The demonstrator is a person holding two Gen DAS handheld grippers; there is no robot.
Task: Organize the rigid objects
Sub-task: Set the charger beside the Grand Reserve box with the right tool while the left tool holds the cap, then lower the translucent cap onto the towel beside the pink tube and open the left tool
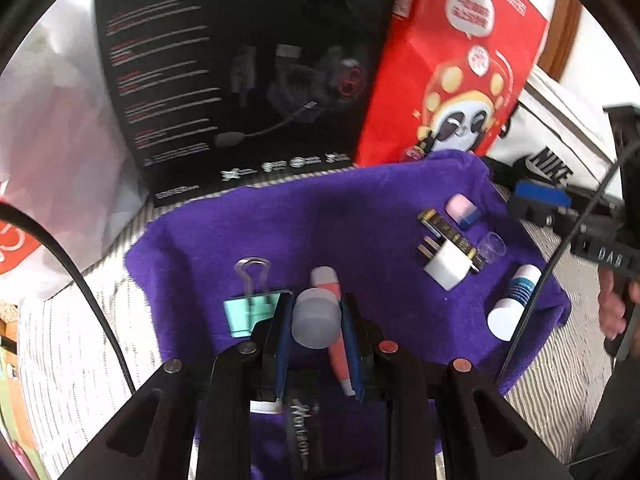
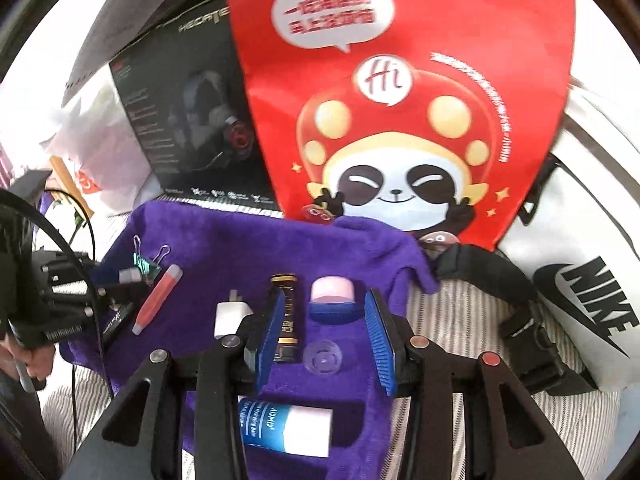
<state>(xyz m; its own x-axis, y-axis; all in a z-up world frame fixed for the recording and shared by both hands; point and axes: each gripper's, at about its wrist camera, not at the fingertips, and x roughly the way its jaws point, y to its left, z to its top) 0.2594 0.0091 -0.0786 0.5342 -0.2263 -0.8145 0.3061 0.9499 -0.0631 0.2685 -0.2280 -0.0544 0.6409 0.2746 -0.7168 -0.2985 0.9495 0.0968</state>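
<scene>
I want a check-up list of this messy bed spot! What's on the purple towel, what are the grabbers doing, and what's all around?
Surface: purple towel on striped bedding.
Job's things: grey cap, red pen, binder clip, plug, glue stick, pink eraser, black tube, clear cap.
Clutter: nothing seen.
Grippers: left gripper shut on grey cap; right gripper open, empty.
Cables: black cable.
Surroundings: red bag, black box, white bag.

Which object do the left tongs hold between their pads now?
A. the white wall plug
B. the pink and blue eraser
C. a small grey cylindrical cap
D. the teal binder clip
C: in the left wrist view the left tongs close on the small grey cylindrical cap.
</scene>
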